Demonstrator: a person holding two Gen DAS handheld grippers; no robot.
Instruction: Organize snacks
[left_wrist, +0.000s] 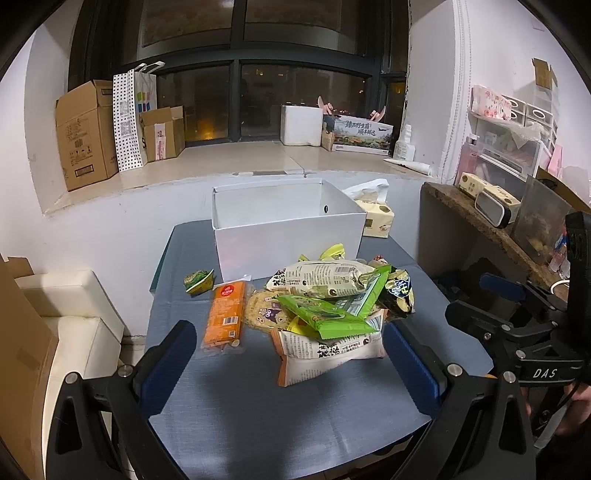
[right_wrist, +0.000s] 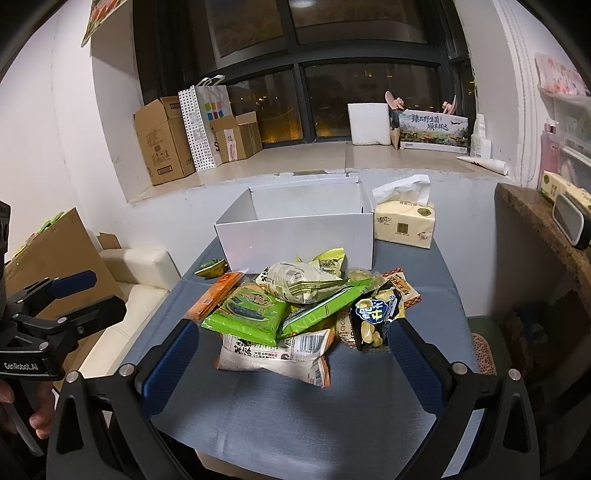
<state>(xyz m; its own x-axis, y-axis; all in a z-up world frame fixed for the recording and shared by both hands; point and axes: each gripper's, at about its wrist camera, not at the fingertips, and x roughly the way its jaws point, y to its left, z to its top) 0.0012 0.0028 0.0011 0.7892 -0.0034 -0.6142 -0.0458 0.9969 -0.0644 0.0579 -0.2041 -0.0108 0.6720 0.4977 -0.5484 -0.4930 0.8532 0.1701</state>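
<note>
A heap of snack packets lies mid-table on the blue cloth (left_wrist: 258, 413). In it are a white-and-orange bag (left_wrist: 325, 354) (right_wrist: 273, 354), green flat packs (left_wrist: 321, 314) (right_wrist: 247, 314), a pale bag on top (left_wrist: 325, 277) (right_wrist: 299, 280) and a dark chip bag (left_wrist: 399, 295) (right_wrist: 375, 314). An orange pack (left_wrist: 225, 314) (right_wrist: 210, 295) and a small green packet (left_wrist: 199, 281) (right_wrist: 210, 266) lie to the left. Behind stands an open white box (left_wrist: 288, 229) (right_wrist: 295, 229). My left gripper (left_wrist: 290, 328) (right_wrist: 96, 291) and right gripper (right_wrist: 291, 328) (left_wrist: 480, 299) are both open, just short of the heap, holding nothing.
A tissue pack (left_wrist: 376, 218) (right_wrist: 404, 221) sits right of the box. A cream seat (left_wrist: 74, 314) stands left of the table and a dark shelf unit (left_wrist: 480, 221) at its right. Cardboard boxes (right_wrist: 166, 140) line the window sill behind.
</note>
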